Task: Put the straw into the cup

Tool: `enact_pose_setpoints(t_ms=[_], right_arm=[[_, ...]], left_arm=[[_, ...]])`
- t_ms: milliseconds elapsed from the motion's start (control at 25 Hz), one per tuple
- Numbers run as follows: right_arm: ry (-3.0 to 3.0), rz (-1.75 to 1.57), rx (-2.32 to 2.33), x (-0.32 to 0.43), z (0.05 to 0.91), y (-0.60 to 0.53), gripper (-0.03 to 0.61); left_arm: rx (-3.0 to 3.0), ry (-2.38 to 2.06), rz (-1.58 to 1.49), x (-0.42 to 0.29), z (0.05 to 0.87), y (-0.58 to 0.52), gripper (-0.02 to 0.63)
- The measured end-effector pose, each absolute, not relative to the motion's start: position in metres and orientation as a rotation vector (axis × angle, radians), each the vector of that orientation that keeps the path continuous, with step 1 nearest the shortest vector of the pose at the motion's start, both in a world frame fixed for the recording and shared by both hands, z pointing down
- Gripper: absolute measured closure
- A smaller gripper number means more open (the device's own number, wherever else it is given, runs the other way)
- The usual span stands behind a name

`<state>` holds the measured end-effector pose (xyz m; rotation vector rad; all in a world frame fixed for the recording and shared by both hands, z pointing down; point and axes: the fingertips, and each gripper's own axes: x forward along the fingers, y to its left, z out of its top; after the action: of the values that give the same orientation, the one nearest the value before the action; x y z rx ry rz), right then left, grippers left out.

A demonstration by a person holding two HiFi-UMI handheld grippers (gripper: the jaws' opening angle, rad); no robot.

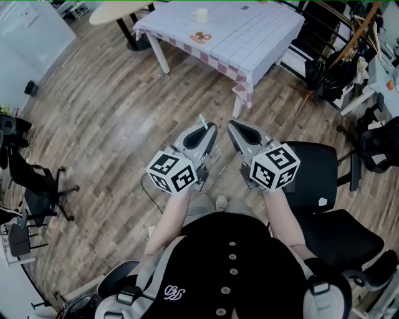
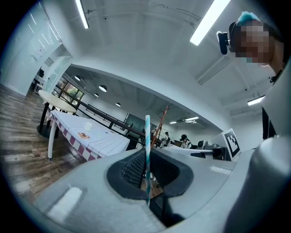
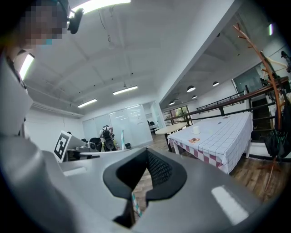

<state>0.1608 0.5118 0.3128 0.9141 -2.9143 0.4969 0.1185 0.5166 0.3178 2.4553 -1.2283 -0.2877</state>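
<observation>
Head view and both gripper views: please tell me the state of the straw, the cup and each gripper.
straw: upright, clamped between the left gripper's jaws, not in the cup.
cup: upright on the table, away from both grippers.
left gripper: shut on the straw.
right gripper: jaws together, nothing clearly held.

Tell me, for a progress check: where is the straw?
The straw is held upright by the left gripper, centre-left in the head view, beside the right gripper.
</observation>
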Motion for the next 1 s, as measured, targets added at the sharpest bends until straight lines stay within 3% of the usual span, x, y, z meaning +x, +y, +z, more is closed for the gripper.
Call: enact_pose_setpoints(t_ms=[440,1000], right_arm=[[-2.892,0.542,0.906,0.161,0.330,0.473,0.589],[-2.914,0.511,0.942,0.080,0.324,0.290,0.583]], left_arm=[[2.390,-1.250,-0.321,0.115,0.336,0.480,0.595],[2.448,-1.221,-0.329,0.041,0.324,0.285,0.595]])
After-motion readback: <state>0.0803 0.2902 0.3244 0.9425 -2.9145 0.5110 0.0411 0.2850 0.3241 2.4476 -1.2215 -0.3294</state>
